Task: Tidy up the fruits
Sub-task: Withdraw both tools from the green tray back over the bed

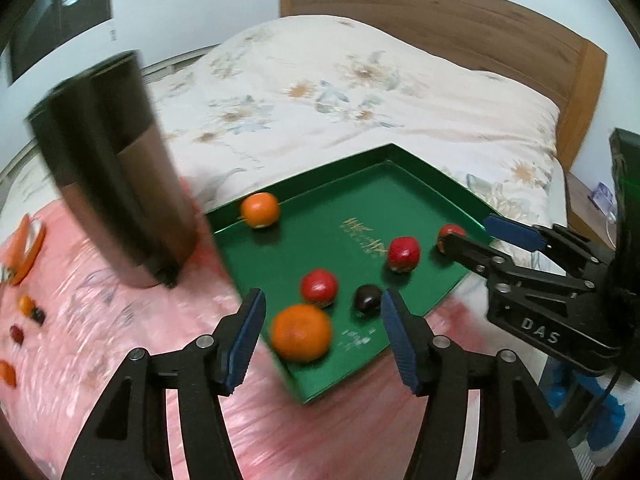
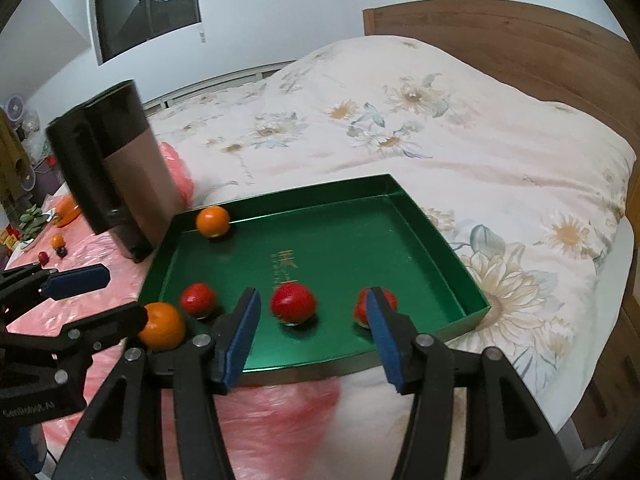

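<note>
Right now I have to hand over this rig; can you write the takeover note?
Left gripper: open, empty, over the tray's near corner.
Right gripper: open, empty, at the tray's near edge.
Green tray on the bed holds two oranges, the near one and the far one, three red fruits, one between the right fingers, and a dark fruit.
Left: small fruits lie on the pink sheet beyond the dark canister.

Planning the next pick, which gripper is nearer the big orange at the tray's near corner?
Left. The left gripper is open around the big orange; the right gripper sits further right, by the red fruits.
</note>
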A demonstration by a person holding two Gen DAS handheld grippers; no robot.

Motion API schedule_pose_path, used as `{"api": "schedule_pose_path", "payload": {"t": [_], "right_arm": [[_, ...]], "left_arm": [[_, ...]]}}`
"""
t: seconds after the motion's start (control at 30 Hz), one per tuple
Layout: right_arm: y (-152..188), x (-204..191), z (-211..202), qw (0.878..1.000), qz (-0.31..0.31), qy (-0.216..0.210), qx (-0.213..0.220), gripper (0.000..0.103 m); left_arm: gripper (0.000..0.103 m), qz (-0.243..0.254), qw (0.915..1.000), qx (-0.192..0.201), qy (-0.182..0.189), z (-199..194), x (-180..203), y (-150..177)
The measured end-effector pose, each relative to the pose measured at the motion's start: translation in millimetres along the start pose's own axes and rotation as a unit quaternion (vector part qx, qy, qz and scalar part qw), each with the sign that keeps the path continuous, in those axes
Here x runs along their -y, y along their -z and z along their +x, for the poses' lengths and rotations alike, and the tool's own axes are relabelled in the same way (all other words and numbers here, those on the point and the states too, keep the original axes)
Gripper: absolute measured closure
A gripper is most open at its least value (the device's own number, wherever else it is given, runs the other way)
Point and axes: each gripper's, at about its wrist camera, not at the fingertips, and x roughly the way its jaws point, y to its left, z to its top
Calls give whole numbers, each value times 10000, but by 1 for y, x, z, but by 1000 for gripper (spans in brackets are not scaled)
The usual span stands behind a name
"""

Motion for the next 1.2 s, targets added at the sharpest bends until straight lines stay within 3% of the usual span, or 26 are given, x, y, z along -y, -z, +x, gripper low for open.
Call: {"api": "schedule_pose_path", "payload": {"t": [0.17,0.47,1.2], "right_arm": [[3,-23,-17,9998,-120,-131,23,13],[10,-63,-39,9987,-311,-400,30,11],[35,-168,-79,9889,-928,-1164,-10,11]], "left_arm": [[42,-219,9992,116,-304,-25,-19,13],[33,-541,9960,163,-688,-61,-45,45],[33,-1428,9817,289,-1223,-129,-116,123]]}}
